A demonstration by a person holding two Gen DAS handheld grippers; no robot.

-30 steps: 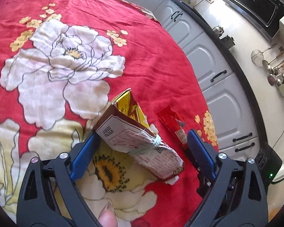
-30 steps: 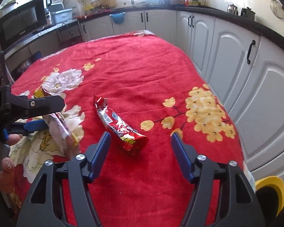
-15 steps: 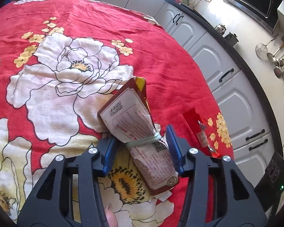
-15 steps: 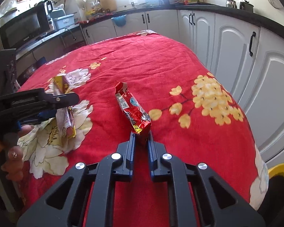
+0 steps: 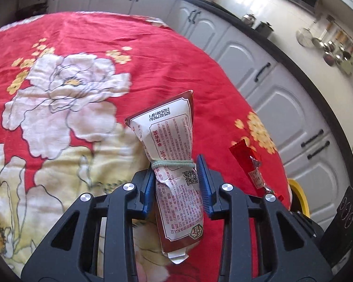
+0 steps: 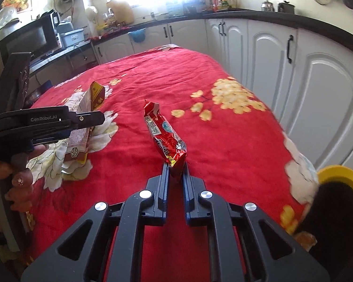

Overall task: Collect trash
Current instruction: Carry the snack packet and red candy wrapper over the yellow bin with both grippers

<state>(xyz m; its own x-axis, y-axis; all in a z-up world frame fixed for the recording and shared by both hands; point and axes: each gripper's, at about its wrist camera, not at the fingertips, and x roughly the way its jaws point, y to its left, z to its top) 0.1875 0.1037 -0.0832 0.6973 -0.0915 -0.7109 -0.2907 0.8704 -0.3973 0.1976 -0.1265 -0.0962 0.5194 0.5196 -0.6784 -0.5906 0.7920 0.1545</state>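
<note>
A brown and white snack bag (image 5: 174, 155), tied round with a green rubber band, stands up between the blue pads of my left gripper (image 5: 175, 176). The jaws are still closing and squeeze it just below the band, and it hangs lifted off the red flowered cloth (image 5: 82, 54). In the right wrist view my right gripper (image 6: 175, 171) is shut on the near end of a shiny red candy wrapper (image 6: 163, 134), which sticks up and away from the fingers. The same wrapper (image 5: 251, 164) shows to the right in the left wrist view. The left gripper with its bag (image 6: 82, 127) appears at the left, held by a hand (image 6: 18, 178).
A yellow-rimmed bin (image 6: 338, 185) with a dark inside stands low beside the table's right edge. White cabinets (image 6: 270, 54) and a dark counter run close along the right side. A microwave (image 6: 28, 40) sits on the far left counter.
Both grippers closed from wide open onto their items. The left one squeezed the bag and lifted it upright. The right one pinched the red wrapper and raised it off the cloth, shifting sideways.
</note>
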